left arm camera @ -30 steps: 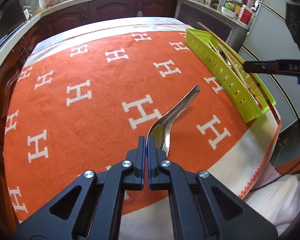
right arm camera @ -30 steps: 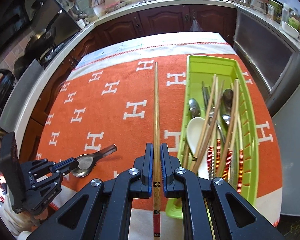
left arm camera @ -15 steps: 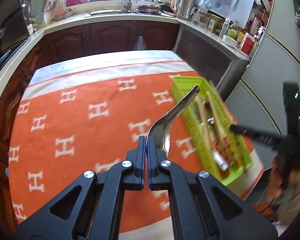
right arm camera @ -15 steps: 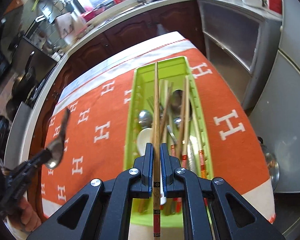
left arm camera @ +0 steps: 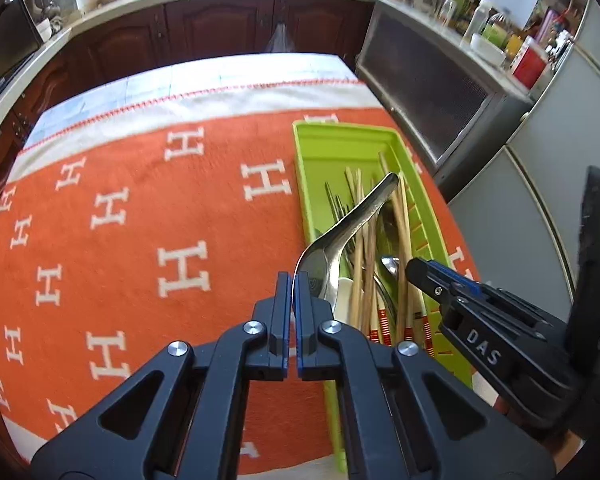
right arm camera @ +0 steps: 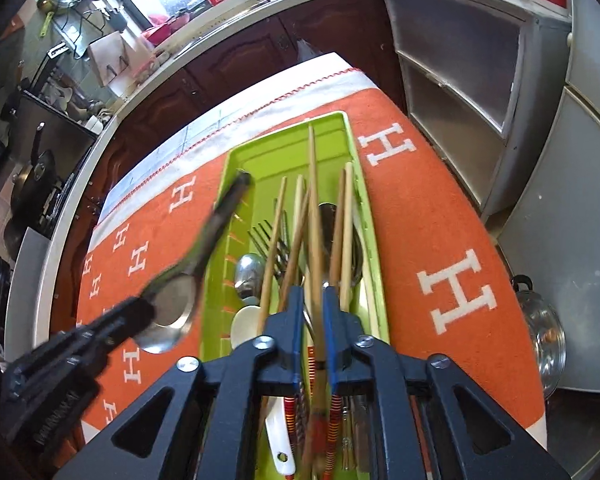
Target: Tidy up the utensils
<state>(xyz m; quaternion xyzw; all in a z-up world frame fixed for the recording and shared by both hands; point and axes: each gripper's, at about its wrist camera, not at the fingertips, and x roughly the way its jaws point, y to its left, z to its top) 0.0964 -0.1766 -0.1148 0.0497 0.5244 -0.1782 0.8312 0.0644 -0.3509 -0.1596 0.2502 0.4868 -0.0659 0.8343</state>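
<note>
We note the left gripper (left arm camera: 291,280) clenched on the bowl of a metal spoon (left arm camera: 350,220); the handle rises ahead of the jaws and slants to the right, over the near half of the green tray (left arm camera: 320,140). In the right wrist view the same spoon (right arm camera: 180,300) appears blurred, just left of the tray's left wall (right arm camera: 236,160), with the left gripper (right arm camera: 140,312) at the bowl end.

The right gripper (right arm camera: 312,292) has its jaws opening. A single chopstick (right arm camera: 314,200) lies between them, running straight ahead from the claw along the tray's length; its lower part is blurred, and a gap shows on either side of it, so we read it as released. From the left wrist view the right gripper (left arm camera: 416,270) sits at the tray's near right edge.

Ahead of and under the right claw the tray holds chopsticks (right arm camera: 342,216), a fork (right arm camera: 266,236), spoons (right arm camera: 248,272) and a white ladle-type spoon (right arm camera: 244,320). The tray rests on an orange blanket (left arm camera: 120,240) with white H marks.
</note>
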